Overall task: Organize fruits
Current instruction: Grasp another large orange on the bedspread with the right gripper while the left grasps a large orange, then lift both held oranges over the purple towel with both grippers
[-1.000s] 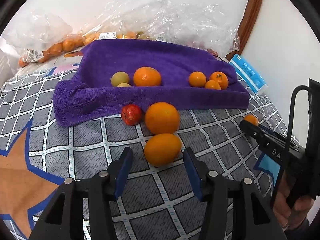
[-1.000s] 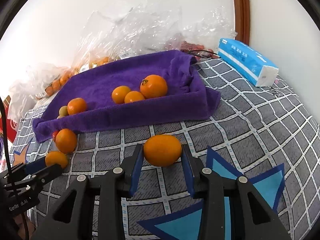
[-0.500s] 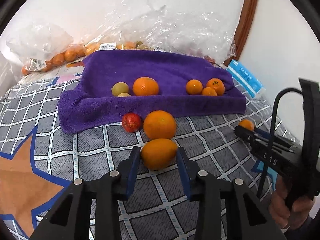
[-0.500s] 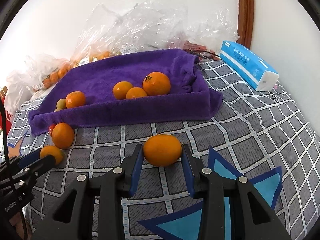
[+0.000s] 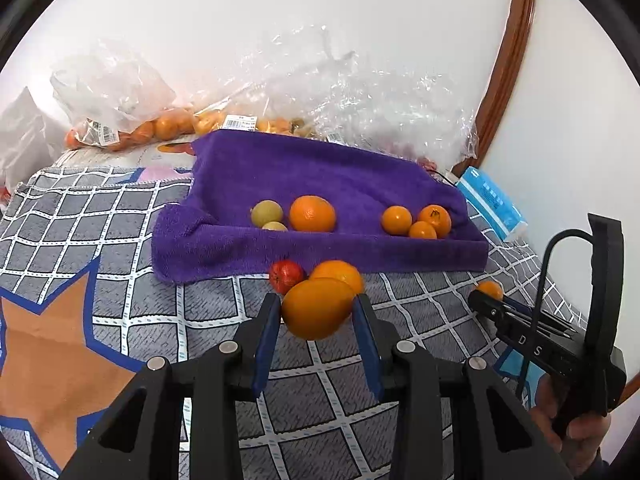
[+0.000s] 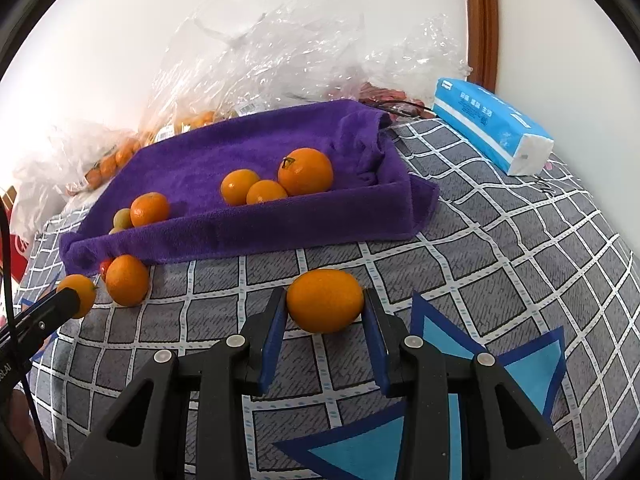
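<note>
My left gripper (image 5: pixel 316 316) is shut on an oval orange (image 5: pixel 318 307) and holds it above the checked cloth. Behind it lie a round orange (image 5: pixel 340 274) and a small red fruit (image 5: pixel 285 276). My right gripper (image 6: pixel 325 316) is shut on another oval orange (image 6: pixel 325 300). The purple towel tray (image 5: pixel 320 252) holds an orange (image 5: pixel 312 213), two green fruits (image 5: pixel 267 213) and three small oranges (image 5: pixel 414 220). The tray also shows in the right wrist view (image 6: pixel 280 228), and the left gripper's orange shows there at the left edge (image 6: pixel 78 294).
Clear plastic bags of oranges (image 5: pixel 132 128) lie against the wall behind the tray. A blue tissue pack (image 6: pixel 492 124) lies at the right of the tray. The checked grey cloth (image 6: pixel 520 260) covers the surface. The right gripper and hand (image 5: pixel 560 352) show at right.
My left gripper closed on the oval orange and lifted it off the cloth. My right gripper kept its hold on its orange and barely moved.
</note>
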